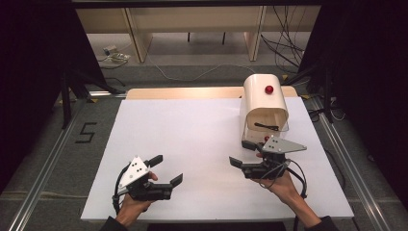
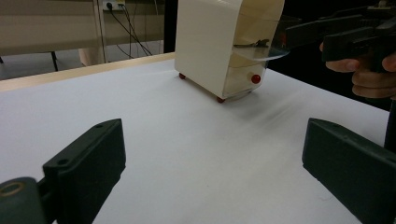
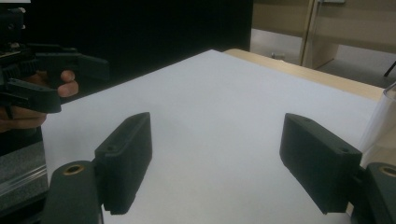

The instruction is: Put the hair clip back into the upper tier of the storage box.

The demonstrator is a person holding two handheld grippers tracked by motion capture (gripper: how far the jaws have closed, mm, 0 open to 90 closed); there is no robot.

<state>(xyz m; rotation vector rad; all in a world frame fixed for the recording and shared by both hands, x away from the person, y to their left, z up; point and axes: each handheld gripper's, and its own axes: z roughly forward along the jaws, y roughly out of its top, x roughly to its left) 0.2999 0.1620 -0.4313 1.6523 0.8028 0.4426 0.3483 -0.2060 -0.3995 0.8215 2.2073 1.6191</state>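
1. White table lies broad and bare between the grippers.
2. Cream box stands by the far right edge; the left gripper view shows its red feet.
3. Left gripper and right gripper hover with jaws spread, holding nothing.

High view: fixed above the near edge, faced forward and down over the whole white-topped table, at a distance. Left claw view: rode low, close to the tabletop, faced toward the rounded cream-coloured box with red knobs and the right claw. Right claw view: equally low, faced across the table toward the left claw. All three shared the white tabletop.
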